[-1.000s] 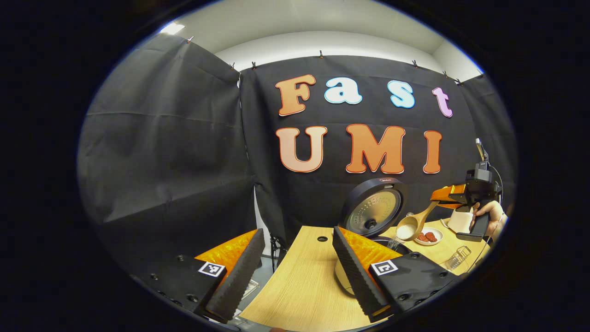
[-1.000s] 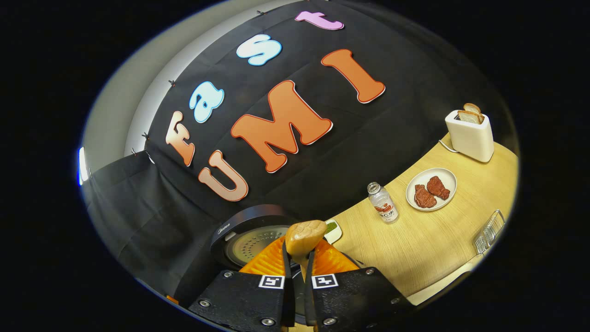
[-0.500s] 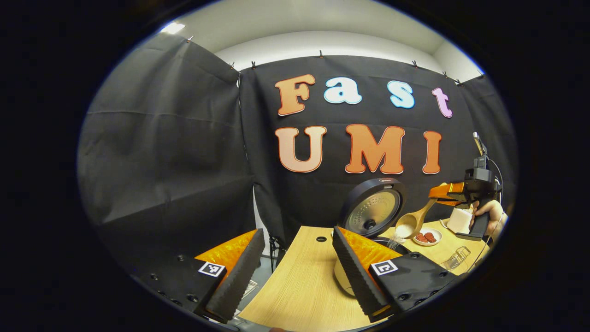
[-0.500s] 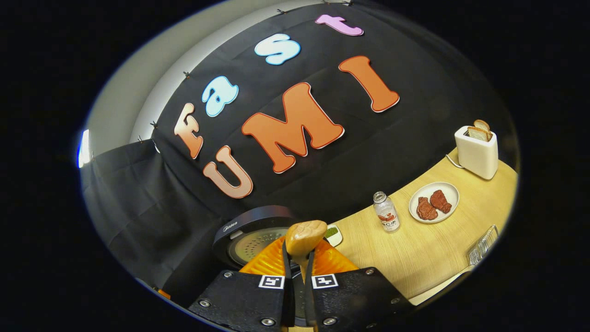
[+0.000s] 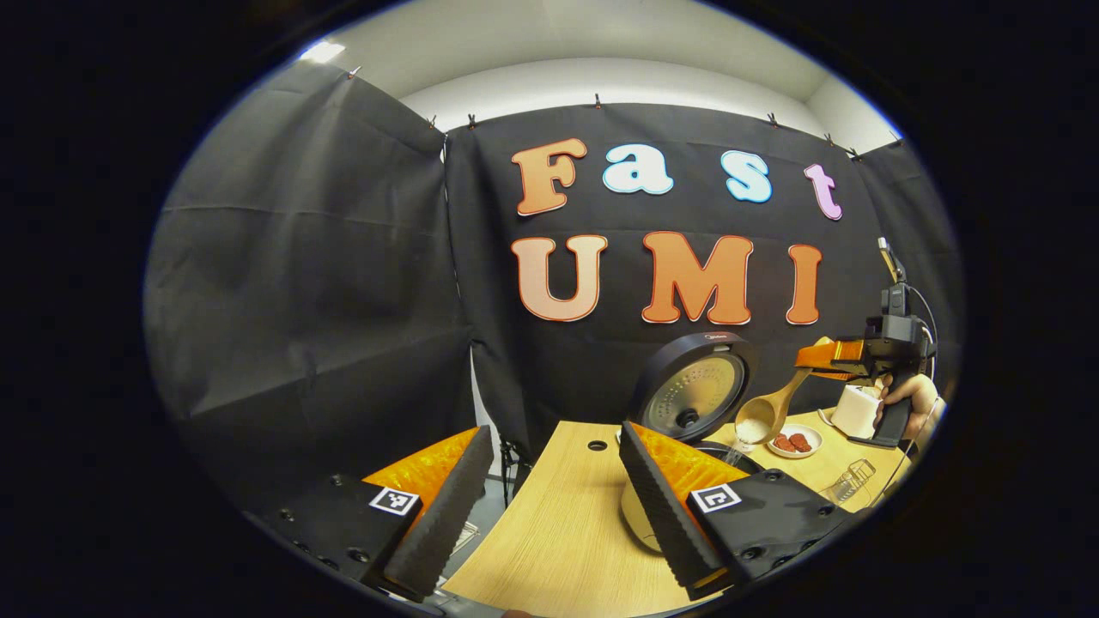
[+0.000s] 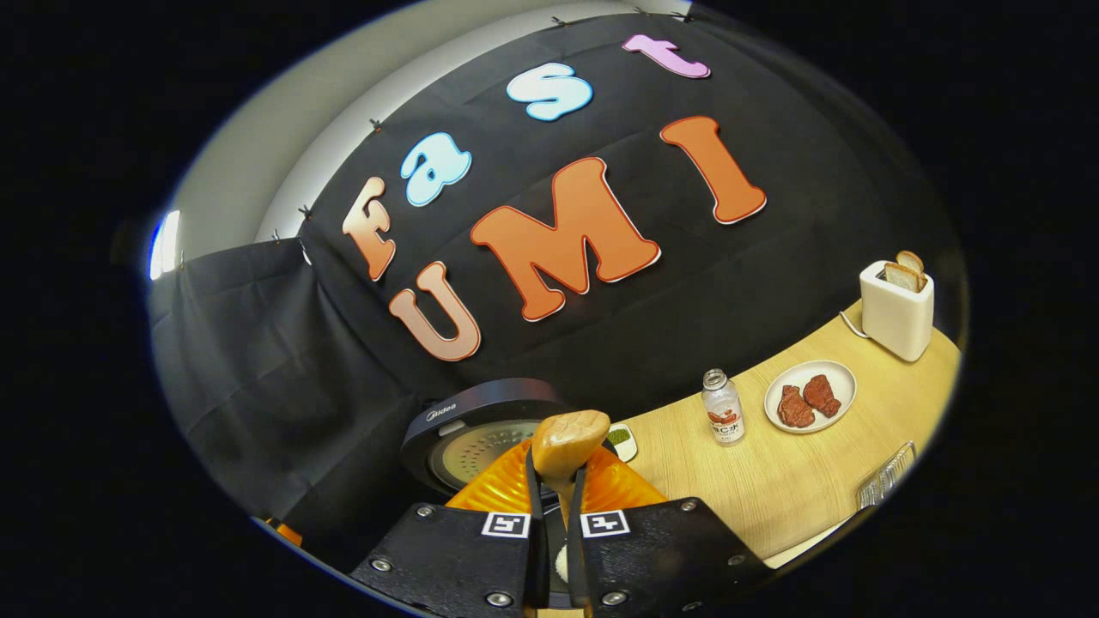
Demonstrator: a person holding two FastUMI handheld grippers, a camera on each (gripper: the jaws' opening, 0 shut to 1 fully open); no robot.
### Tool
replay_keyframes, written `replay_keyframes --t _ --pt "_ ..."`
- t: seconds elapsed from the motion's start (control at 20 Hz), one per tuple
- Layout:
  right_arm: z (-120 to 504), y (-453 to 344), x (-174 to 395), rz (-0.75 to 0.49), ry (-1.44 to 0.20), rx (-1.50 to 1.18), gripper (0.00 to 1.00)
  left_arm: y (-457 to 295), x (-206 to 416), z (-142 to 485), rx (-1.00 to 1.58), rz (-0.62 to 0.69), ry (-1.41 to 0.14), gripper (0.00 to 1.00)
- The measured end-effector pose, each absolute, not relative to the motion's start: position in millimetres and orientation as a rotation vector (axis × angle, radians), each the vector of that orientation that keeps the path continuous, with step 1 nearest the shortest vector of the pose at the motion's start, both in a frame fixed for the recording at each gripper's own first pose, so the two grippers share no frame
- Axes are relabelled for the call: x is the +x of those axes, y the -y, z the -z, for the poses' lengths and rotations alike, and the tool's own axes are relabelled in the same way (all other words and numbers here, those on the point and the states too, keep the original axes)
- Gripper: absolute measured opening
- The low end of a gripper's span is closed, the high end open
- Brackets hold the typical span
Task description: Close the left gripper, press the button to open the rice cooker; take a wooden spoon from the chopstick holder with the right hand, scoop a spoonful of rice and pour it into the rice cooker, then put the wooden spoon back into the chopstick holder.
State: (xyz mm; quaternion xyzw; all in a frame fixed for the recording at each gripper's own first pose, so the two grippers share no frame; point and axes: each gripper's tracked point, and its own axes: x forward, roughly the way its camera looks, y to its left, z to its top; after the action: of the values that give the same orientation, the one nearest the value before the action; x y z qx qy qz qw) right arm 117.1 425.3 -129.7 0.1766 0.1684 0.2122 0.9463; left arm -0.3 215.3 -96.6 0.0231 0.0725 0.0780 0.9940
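One light wooden spoon (image 5: 767,414) is gripped by its handle in the right gripper (image 6: 550,481), whose two fingers press on the handle from both sides; in the right gripper view the spoon's rounded bowl (image 6: 567,439) rises just past the fingertips. In the left gripper view the same spoon hangs tilted downward from the right gripper (image 5: 824,357), its bowl holding white rice (image 5: 753,429) with grains falling from the lip toward the pot opening below. The black round rice cooker (image 5: 694,395) stands with its lid raised upright, the perforated metal inner face of the lid turned toward the camera; the spoon bowl is directly above the cooker's open body, not touching it. A hand (image 5: 908,402) holds the grip of the right gripper at the right edge of that view. The left gripper (image 5: 549,468) sits low and near, its fingers spread wide with nothing between them, off to the left of the cooker. The light wood-grain table (image 6: 790,481) carries a small clear bottle with a red label (image 6: 722,408), a white round plate (image 6: 837,372) with two reddish-brown pieces of meat, a white toaster (image 6: 896,311) with two slices of bread standing in it, and a small white dish with green contents (image 6: 621,439) just beside the cooker lid. A clear ridged glass item (image 6: 884,481) lies near the table's front edge; what it is cannot be made out.
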Motion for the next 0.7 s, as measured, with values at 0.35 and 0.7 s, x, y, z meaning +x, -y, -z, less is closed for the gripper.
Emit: replay_keyframes --t 0.35,0.7 --pt "126.9 -433.5 108.2 -0.472 -0.276 0.196 0.07 -213.8 -1.1 97.4 0.049 -0.154 -0.149 0.99" --pt "129.3 -452.7 95.1 -0.544 -0.253 0.088 0.07 -212.2 -0.8 97.8 0.054 -0.151 -0.152 0.99"
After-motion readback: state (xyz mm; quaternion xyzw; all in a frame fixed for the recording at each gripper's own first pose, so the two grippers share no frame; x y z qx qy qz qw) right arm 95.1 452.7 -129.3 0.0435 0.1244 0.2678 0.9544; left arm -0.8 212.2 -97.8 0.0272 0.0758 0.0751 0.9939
